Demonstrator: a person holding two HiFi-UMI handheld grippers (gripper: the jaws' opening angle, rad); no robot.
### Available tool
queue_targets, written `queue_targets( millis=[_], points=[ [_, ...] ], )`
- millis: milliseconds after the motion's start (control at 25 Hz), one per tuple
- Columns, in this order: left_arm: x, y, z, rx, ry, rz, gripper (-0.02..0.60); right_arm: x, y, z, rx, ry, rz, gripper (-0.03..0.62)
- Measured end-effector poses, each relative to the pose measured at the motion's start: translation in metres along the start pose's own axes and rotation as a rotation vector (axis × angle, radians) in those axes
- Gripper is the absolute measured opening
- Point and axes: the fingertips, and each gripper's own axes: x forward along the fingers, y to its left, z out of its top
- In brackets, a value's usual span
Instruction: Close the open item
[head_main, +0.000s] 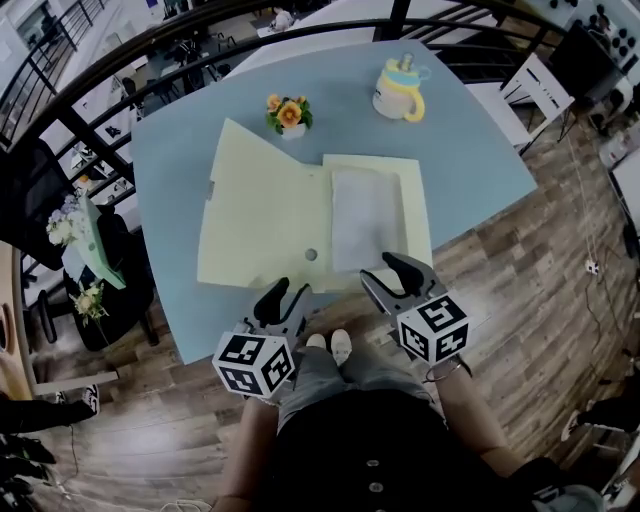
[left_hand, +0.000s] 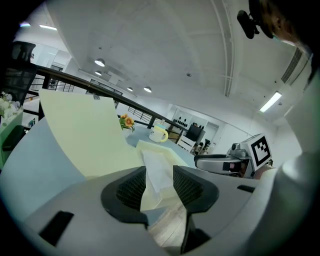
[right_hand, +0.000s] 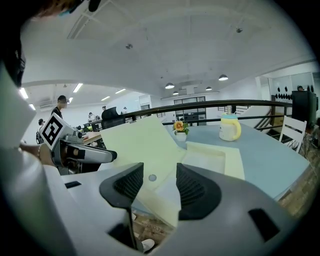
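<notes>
The folder lies open on the surface, just ahead of both grippers. Its cover spreads ahead and to the left of the left gripper. Its tray, with the white paper, sits straight ahead of the right gripper. Both pairs of jaws stand wide apart with nothing between the pads. The folder's near edge shows through each gap, but neither pair touches it. No part of the closing looks done. By my judgement, all of it remains: catch the cover's free edge, swing it over the spine onto the tray, and press it flat.
</notes>
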Motion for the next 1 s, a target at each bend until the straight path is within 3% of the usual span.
queue_targets(
  millis=[1000],
  points=[
    [-0.003, 0.06, -0.063, -0.103, 0.108, 0.157, 0.188, 0.011, -0.012, -0.065, -0.075, 0.187, -0.056, 0.238]
  ],
)
